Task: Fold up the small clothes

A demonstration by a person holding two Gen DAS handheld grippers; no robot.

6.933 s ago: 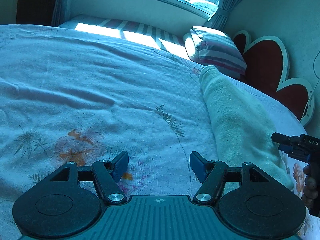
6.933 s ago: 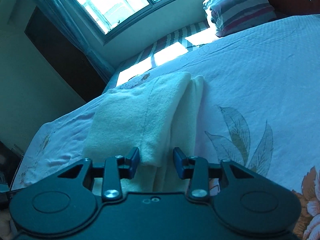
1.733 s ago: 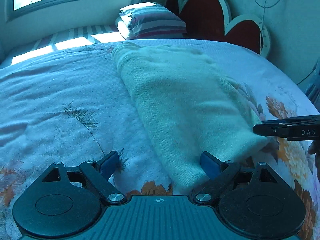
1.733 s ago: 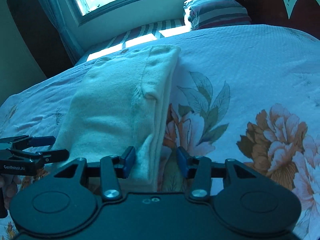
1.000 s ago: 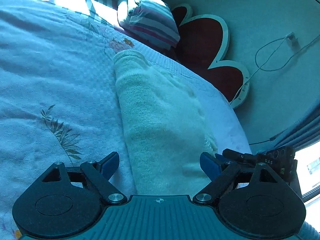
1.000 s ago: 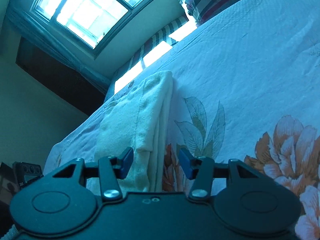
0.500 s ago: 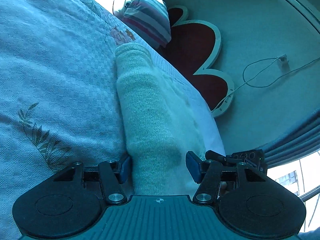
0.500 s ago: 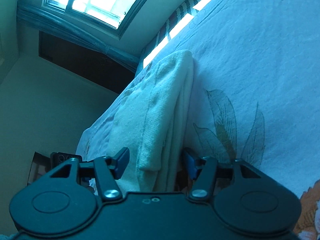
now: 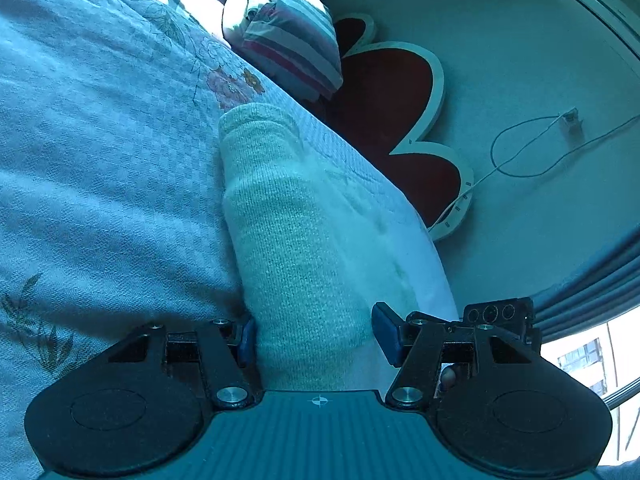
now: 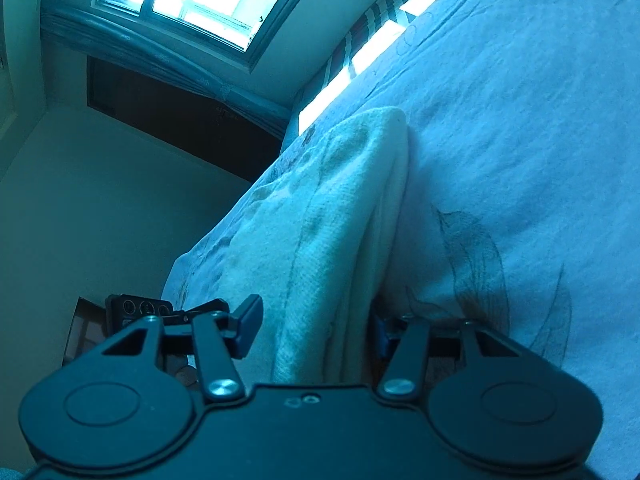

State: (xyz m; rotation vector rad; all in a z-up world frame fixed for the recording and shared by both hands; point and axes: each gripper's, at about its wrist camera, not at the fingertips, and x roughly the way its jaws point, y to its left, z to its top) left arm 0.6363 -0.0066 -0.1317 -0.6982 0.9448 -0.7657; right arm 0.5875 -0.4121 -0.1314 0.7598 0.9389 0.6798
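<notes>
Cream-coloured knit, ribbed and soft-looking, makes up the folded garment [image 9: 296,240] you have in front of you: it lies as a long, narrow bundle on the bed [image 9: 100,152], running away from you toward the headboard end. In your left wrist view its far end is rounded and thick, showing stacked layers, and it stops short of the striped pillow [image 9: 288,36] by the red scalloped headboard [image 9: 400,120]. In your right wrist view the same garment [image 10: 332,216] shows a seam line down its upper layer and a loose edge drooping along its right side onto the floral bedsheet [image 10: 520,140].

Your left gripper [image 9: 316,334] is spread around the near end of the bundle, one blue pad against the knit on the left, the other standing just clear on the right, so it straddles the cloth without pinching it. Your right gripper [image 10: 316,326] is likewise spread: its left finger sits apart from the fabric, and its right finger is tucked low beside the drooping edge.
</notes>
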